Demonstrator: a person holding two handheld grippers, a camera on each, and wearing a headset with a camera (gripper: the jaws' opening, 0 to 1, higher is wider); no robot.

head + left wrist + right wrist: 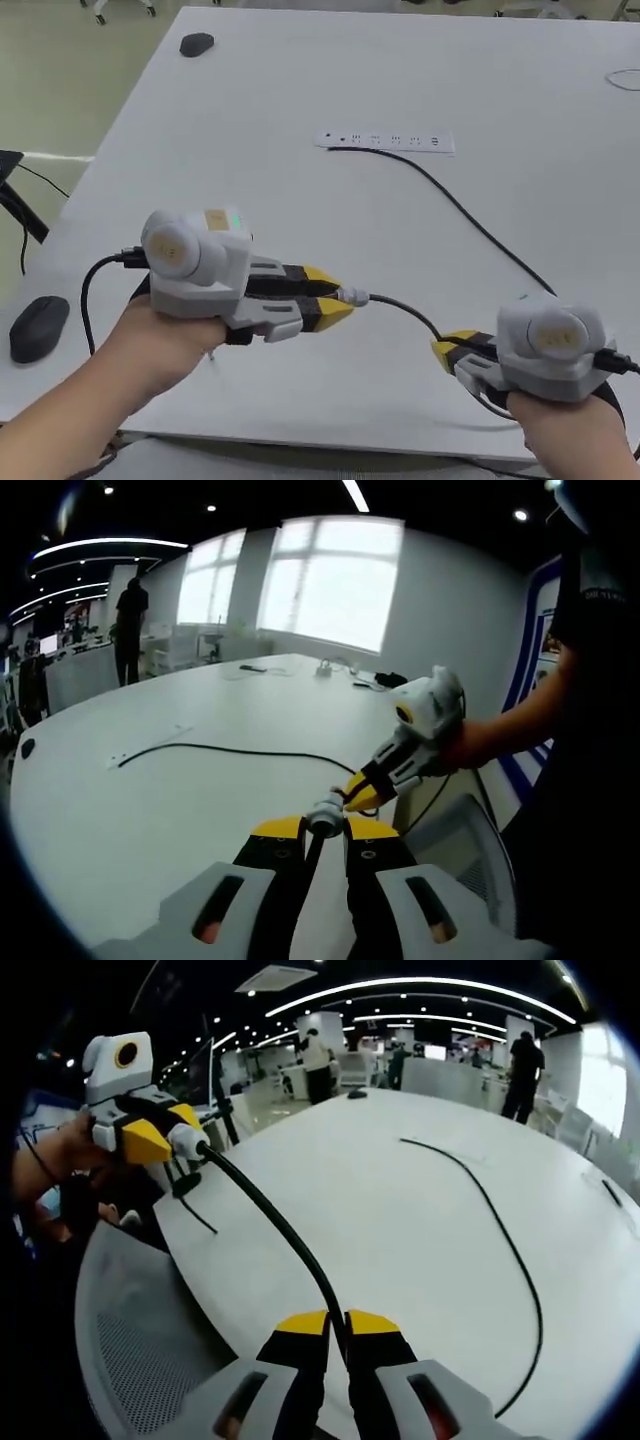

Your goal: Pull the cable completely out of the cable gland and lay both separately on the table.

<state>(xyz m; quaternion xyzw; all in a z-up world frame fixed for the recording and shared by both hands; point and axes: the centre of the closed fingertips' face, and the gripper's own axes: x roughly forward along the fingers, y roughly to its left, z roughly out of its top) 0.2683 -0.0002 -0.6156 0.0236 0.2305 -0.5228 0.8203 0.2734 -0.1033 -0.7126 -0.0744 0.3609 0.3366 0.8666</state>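
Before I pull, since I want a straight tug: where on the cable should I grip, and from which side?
Probably the bare black stretch of cable just outside the cable gland, approached from the end opposite the left tool, jaws across it. There it runs straight out of the gland, which the left tool clamps; nearer the right tool it curves.

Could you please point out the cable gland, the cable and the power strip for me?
cable gland (352,296): head view, its pale body just past the yellow jaws.
cable (400,303): head view, the black stretch right of the gland.
power strip (390,142): head view, middle of its white top.
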